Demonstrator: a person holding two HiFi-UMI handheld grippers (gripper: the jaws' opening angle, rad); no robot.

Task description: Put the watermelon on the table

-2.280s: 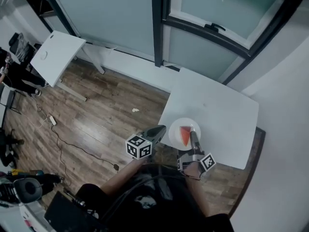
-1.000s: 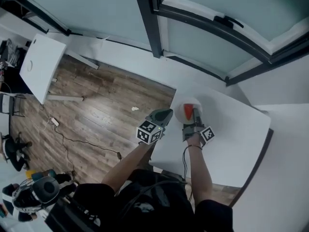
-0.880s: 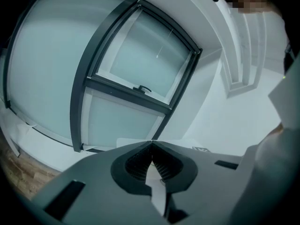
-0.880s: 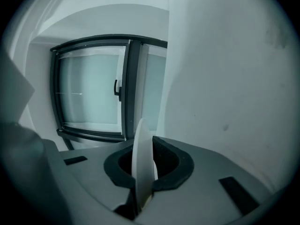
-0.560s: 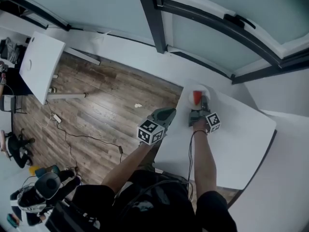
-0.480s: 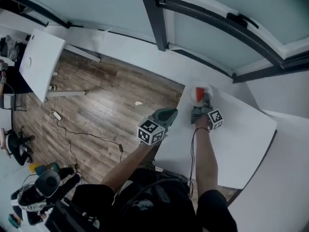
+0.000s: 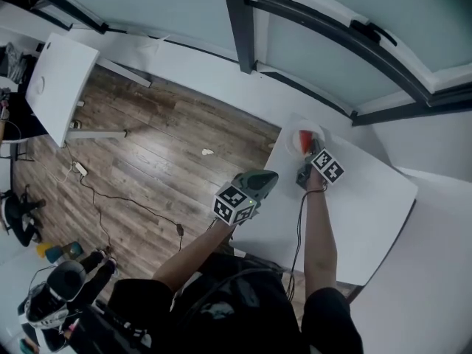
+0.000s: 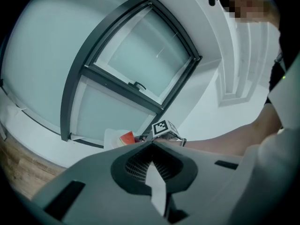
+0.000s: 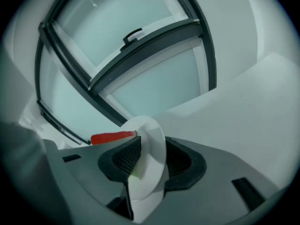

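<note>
A red watermelon slice lies on a small white plate at the far left corner of the white table. My right gripper reaches onto the plate's near rim. In the right gripper view the plate stands edge-on between the jaws, which are opening, and the slice shows behind the left jaw. My left gripper hovers shut and empty beside the table's left edge. The left gripper view shows its tips meeting, with the slice beyond them.
A large window with a dark frame runs behind the table. Wood floor with a cable lies to the left. A second white table stands at the far left. People are at the left edge.
My right gripper carried the plate with the watermelon from the table's near side to its far left corner and rolled over. The left gripper stayed about where it was.
</note>
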